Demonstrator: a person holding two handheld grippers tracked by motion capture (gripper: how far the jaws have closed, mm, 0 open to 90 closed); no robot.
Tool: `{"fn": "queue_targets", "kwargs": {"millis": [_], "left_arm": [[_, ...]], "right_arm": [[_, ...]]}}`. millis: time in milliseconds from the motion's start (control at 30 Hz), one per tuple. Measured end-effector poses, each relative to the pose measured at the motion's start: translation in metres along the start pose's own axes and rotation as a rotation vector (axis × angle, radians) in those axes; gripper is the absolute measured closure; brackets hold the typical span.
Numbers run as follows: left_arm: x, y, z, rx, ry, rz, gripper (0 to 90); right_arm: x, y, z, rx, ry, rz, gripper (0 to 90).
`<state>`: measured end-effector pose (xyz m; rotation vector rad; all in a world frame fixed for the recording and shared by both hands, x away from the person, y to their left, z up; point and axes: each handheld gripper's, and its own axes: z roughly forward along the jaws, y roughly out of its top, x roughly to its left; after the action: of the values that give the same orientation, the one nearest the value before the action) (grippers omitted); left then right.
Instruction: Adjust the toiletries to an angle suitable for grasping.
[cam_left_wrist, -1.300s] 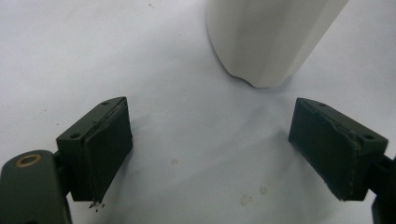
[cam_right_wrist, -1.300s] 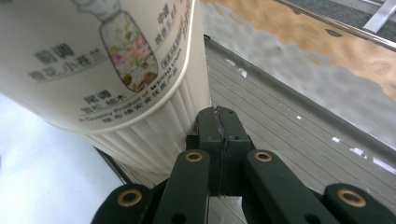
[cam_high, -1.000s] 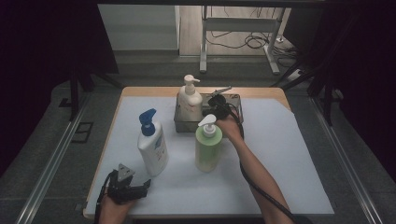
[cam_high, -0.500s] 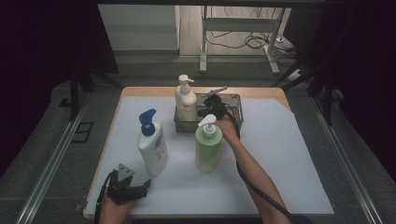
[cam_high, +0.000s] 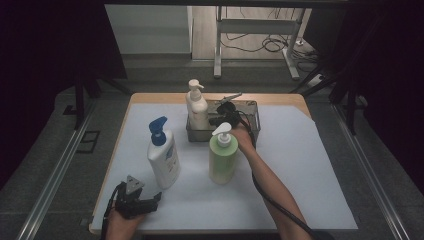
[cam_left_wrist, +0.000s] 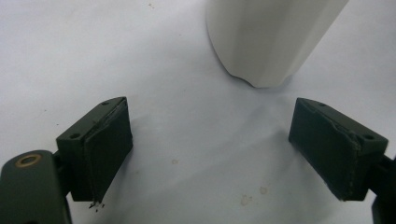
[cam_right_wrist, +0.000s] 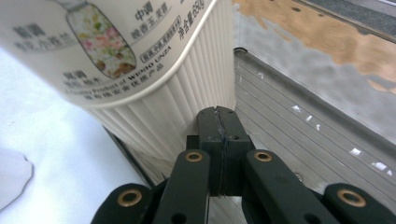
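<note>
A cream pump bottle (cam_high: 197, 107) stands at the left end of a grey metal tray (cam_high: 253, 119) at the back of the table. My right gripper (cam_high: 215, 121) reaches into the tray beside it. In the right gripper view its jaws are shut (cam_right_wrist: 218, 116) with nothing between them, their tip against the ribbed base of the cream bottle (cam_right_wrist: 140, 70). The tray floor (cam_right_wrist: 299, 140) lies to the right. My left gripper (cam_high: 153, 202) rests at the front left corner, open (cam_left_wrist: 210, 126) and empty. It points at the base of a white bottle (cam_left_wrist: 266, 37).
The white bottle with a blue pump (cam_high: 163, 157) stands left of centre. A green bottle with a white pump (cam_high: 222, 160) stands mid-table, right in front of my right hand. A white cover (cam_high: 300, 165) lies over the wooden table.
The cream bottle has shifted a little to the left in the tray, and the right gripper has followed beside it. The left gripper has stayed put.
</note>
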<state>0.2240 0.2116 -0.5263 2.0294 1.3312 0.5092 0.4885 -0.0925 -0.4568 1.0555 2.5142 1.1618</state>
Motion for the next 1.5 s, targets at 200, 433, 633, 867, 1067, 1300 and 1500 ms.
{"fn": "queue_targets", "kwargs": {"millis": [200, 433, 633, 867, 1067, 1300, 1500], "left_arm": [[0.000, 0.000, 0.000, 0.000, 0.000, 0.000, 13.0], [0.000, 0.000, 0.000, 0.000, 0.000, 0.000, 13.0], [0.000, 0.000, 0.000, 0.001, 0.000, 0.001, 13.0], [0.000, 0.000, 0.000, 0.000, 0.000, 0.000, 13.0], [0.000, 0.000, 0.000, 0.000, 0.000, 0.000, 13.0], [0.000, 0.000, 0.000, -0.001, 0.002, 0.001, 13.0], [0.000, 0.000, 0.000, -0.001, 0.001, 0.001, 13.0]], "right_arm": [[0.005, 0.002, 0.002, 0.000, 0.025, -0.014, 89.5], [0.012, 0.006, 0.007, 0.004, 0.031, -0.033, 89.5], [0.012, 0.006, 0.007, 0.003, 0.043, -0.020, 89.6], [0.013, 0.003, 0.011, 0.022, 0.019, -0.031, 89.4], [0.012, 0.004, 0.005, 0.007, 0.016, -0.032, 84.0], [0.014, 0.006, -0.006, -0.013, 0.026, -0.042, 76.7], [0.016, 0.005, -0.017, -0.024, 0.022, -0.055, 64.2]]}}
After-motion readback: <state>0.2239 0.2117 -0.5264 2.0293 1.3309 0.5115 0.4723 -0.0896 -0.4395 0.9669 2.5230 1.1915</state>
